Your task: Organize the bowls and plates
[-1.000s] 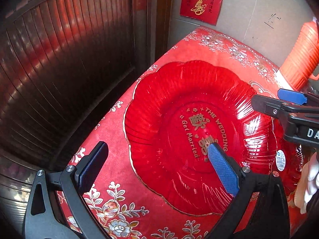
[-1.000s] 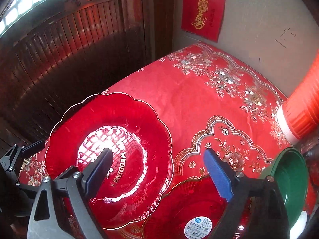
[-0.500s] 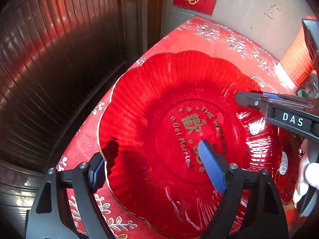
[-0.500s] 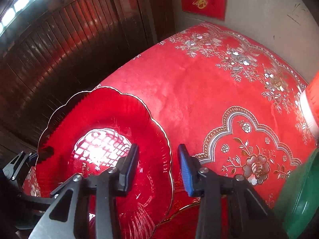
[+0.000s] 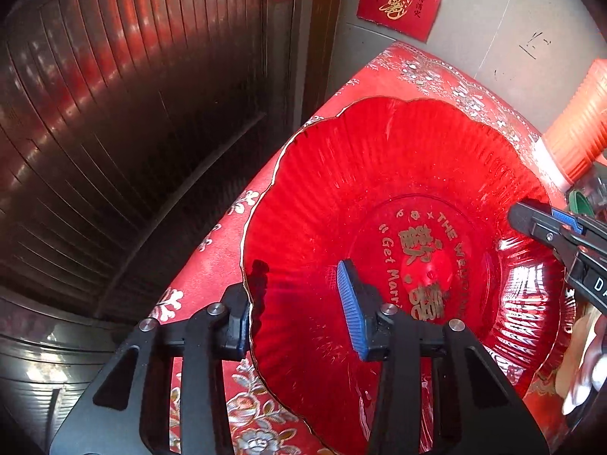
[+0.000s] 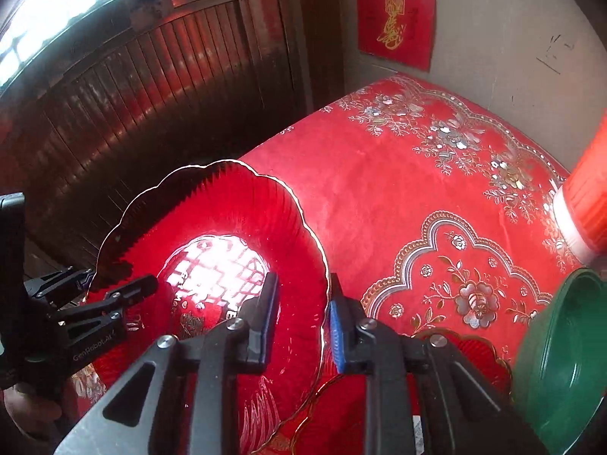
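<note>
A large red scalloped glass plate point(image 5: 379, 197) with gold wedding lettering lies at the left edge of the red tablecloth; it also shows in the right wrist view point(image 6: 227, 227). My left gripper point(image 5: 294, 303) straddles its left rim, one finger outside, the blue-padded one inside, jaws partly closed and still apart. My right gripper point(image 6: 303, 314) straddles the plate's right rim, jaws narrow, not visibly clamped. A second red plate point(image 6: 466, 352) and a green bowl point(image 6: 561, 352) lie to the right.
An orange ribbed thermos point(image 5: 580, 121) stands at the right by the grey wall. The embroidered red cloth point(image 6: 417, 189) covers the table. A dark wooden slatted door point(image 5: 132, 113) is close on the left, past the table's edge.
Both grippers have narrowed around opposite rims of the big red plate. The left moved onto the left rim; the right closed in from wide open.
</note>
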